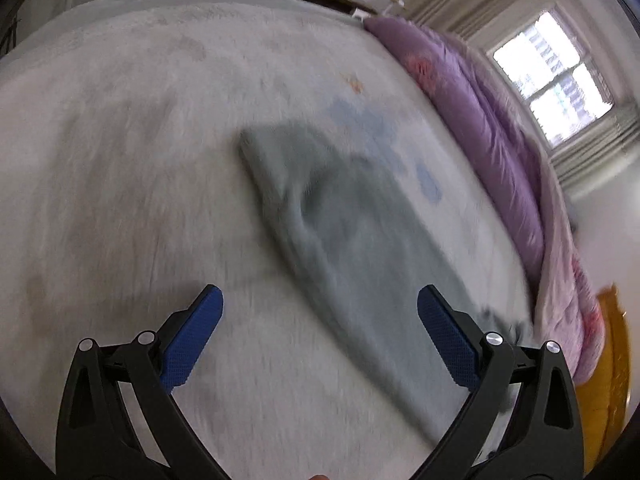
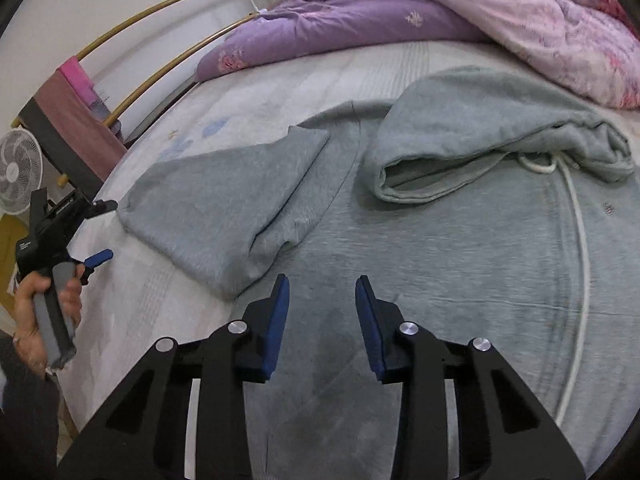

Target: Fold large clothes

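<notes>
A grey hoodie lies spread on the bed. Its hood is flopped over the chest, and a white drawstring trails down the front. One sleeve is folded at the left. My right gripper hovers over the hoodie's body, jaws partly apart with nothing between them. My left gripper is held by a hand beside the sleeve's left edge. In the blurred left wrist view the left gripper stands wide open just above the sleeve and the pale bedsheet.
A purple quilt and a pink floral quilt are heaped along the far side of the bed. Curved brass rails with a draped towel and a white fan stand at the left. A window is beyond the quilt.
</notes>
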Tool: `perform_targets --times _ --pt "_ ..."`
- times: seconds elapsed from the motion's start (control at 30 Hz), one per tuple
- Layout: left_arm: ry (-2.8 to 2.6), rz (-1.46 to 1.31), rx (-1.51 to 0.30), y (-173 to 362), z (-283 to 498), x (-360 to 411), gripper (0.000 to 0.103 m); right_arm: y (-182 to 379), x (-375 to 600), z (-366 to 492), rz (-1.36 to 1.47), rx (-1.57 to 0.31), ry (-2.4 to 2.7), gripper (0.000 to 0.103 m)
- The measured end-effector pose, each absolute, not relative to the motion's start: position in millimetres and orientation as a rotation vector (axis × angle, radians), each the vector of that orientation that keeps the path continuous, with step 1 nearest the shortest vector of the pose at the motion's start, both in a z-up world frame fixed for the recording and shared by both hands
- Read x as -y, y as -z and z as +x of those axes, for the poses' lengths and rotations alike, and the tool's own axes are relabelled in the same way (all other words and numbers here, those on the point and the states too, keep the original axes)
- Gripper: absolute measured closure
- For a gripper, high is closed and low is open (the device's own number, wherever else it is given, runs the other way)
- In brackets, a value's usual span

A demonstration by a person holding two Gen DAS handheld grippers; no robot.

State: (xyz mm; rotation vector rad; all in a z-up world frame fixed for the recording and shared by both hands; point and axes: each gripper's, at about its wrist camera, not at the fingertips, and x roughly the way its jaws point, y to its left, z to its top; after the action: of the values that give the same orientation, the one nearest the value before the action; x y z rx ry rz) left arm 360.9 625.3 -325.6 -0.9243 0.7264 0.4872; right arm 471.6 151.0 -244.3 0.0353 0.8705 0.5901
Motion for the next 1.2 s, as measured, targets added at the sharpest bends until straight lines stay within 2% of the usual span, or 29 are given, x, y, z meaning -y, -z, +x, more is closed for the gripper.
perform_targets --times 0.2,0.3,0.37,0.4,0.43,0.47,0.5,0.63,0.9,1.07,1.2 --pt "-0.496 -0.916 -0.680 330.7 381.7 -648.0 0.009 253.5 -153.1 486.4 0.049 -0.889 -0.608 0.070" --pt "-0.512 -0.869 -0.705 330.7 397.9 -645.4 0.024 254.8 -154.3 496.0 0.070 -0.893 -0.609 0.070" --pt "-0.524 -0.770 -0.742 328.9 405.3 -640.8 0.039 254.7 -157.7 500.2 0.071 -0.885 -0.622 0.072" --pt "-0.537 -0.722 -0.767 330.2 407.4 -640.1 0.056 254.1 -160.5 501.4 0.059 -0.880 -0.627 0.076" --pt "-0.551 -0.685 -0.789 331.7 409.4 -640.0 0.067 252.7 -165.7 502.3 0.040 -0.870 -0.639 0.084" --pt "-0.544 -0.674 -0.783 331.9 408.3 -641.4 0.072 252.3 -170.0 502.9 0.026 -0.866 -0.650 0.085" --pt "-0.532 -0.676 -0.770 331.1 406.6 -642.5 0.083 252.5 -176.9 504.2 0.005 -0.869 -0.666 0.085" --pt "-0.544 -0.648 -0.688 308.9 386.2 -640.5 0.086 256.8 -198.2 515.1 -0.015 -0.893 -0.689 0.087" --pt "-0.506 -0.585 -0.488 217.3 334.8 -622.5 0.087 272.0 -216.3 538.1 0.039 -1.011 -0.639 0.091" --pt "-0.390 -0.477 -0.391 149.7 343.6 -553.9 0.087 254.5 -184.4 529.9 0.094 -1.008 -0.696 0.088" --pt "-0.259 -0.418 -0.365 110.7 383.7 -472.3 0.087 225.3 -120.6 519.7 0.076 -0.955 -0.684 0.088"
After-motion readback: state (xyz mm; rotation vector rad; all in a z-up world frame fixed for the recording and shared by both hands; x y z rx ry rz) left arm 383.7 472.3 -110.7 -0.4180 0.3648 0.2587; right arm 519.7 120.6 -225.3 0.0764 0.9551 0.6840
